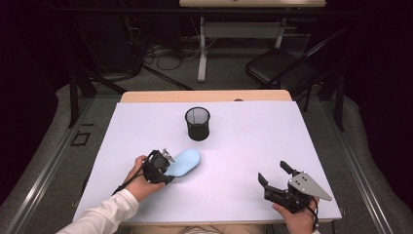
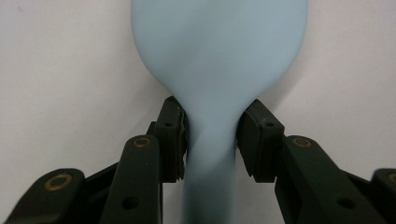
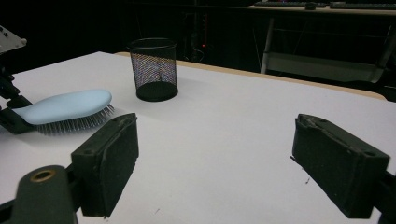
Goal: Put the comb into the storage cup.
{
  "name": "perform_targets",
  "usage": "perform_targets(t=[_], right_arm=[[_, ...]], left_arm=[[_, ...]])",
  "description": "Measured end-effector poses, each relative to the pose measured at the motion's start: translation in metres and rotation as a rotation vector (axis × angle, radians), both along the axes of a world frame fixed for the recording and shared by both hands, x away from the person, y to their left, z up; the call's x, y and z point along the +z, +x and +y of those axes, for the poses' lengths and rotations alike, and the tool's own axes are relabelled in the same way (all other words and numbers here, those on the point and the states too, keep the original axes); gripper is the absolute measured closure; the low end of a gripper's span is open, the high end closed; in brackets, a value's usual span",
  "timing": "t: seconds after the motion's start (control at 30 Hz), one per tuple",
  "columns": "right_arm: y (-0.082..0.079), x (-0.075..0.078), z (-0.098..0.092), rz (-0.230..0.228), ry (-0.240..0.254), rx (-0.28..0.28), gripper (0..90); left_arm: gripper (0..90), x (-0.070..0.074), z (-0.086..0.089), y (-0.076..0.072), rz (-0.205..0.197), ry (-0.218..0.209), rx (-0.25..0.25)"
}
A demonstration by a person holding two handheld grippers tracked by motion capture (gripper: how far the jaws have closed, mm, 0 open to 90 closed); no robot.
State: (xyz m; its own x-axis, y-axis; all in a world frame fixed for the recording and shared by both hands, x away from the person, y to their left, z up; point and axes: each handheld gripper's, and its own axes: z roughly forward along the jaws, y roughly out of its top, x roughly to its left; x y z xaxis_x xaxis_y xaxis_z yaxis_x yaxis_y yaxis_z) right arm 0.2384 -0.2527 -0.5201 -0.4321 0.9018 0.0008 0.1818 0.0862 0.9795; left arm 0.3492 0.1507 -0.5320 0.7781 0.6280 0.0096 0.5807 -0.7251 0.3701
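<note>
Left gripper (image 1: 163, 165): clamped on the neck of the light blue hairbrush (image 1: 185, 162), where handle meets head. In the left gripper view both pads press the blue plastic from either side. That narrow waist is a sensible place to grab; the wide head would hardly fit between the jaws.

Hairbrush: lying at the near left of the white table (image 1: 243, 146), bristles down, head pointing away toward the middle. The right gripper view shows the metal bristles resting on the surface, so it is gripped but not lifted.

Right gripper (image 1: 276, 178): jaws wide apart, nothing between them, parked at the near right of the table, well apart from the brush. It looks like it is waiting its turn, out of the way.

Mesh cup (image 1: 197, 123): black wire pen holder, upright and empty as far as I can tell, standing beyond the brush toward the table's middle. Looks like the likely destination.

Step in hand: securing the grip before a lift, I'd say.

Watch for: a long brush held by its neck may tip once raised.
</note>
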Motion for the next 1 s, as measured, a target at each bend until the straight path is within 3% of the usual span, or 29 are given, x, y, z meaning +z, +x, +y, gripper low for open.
perform_targets(t=[1.0], right_arm=[[0.0006,-0.0002,-0.0006,0.003,-0.001,0.002,14.5]], left_arm=[[68.1,0.0007,0.0005,-0.0011,0.010,-0.004,0.010]])
